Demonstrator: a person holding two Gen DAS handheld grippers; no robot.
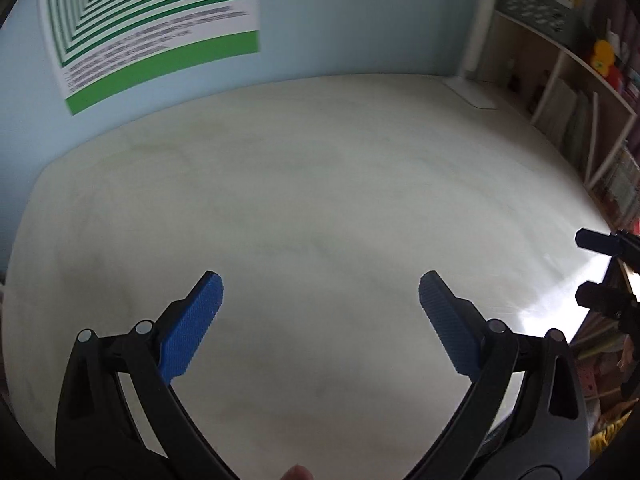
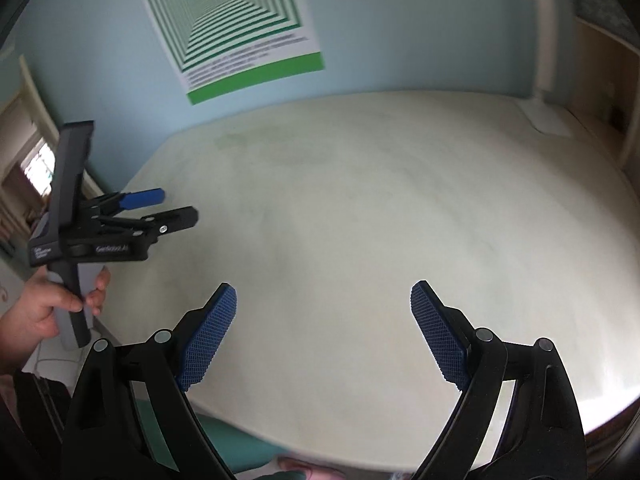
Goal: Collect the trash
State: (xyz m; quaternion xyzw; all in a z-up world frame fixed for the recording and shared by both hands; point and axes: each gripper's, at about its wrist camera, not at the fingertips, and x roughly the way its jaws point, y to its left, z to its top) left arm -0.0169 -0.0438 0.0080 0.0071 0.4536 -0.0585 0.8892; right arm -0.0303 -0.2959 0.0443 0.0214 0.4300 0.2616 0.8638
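- Left gripper (image 1: pixel 320 292): released, jaws spread wide, holding nothing, above the pale tabletop (image 1: pixel 300 200).
- Right gripper (image 2: pixel 323 300): released, empty.
- Trash: none visible near either gripper.
- Green-striped poster (image 2: pixel 236 28): on the wall ahead.

The worktop (image 1: pixel 304 184) runs back to a wall, where a poster (image 1: pixel 148 24) hangs behind its far left part. A lamp base (image 2: pixel 546 118) stands on the far right corner. Shelves (image 1: pixel 576 92) stand along the worktop's right side. The left hand-held gripper (image 2: pixel 176 206) hangs over the worktop's left edge, the right hand-held gripper (image 2: pixel 324 320) over its near edge.
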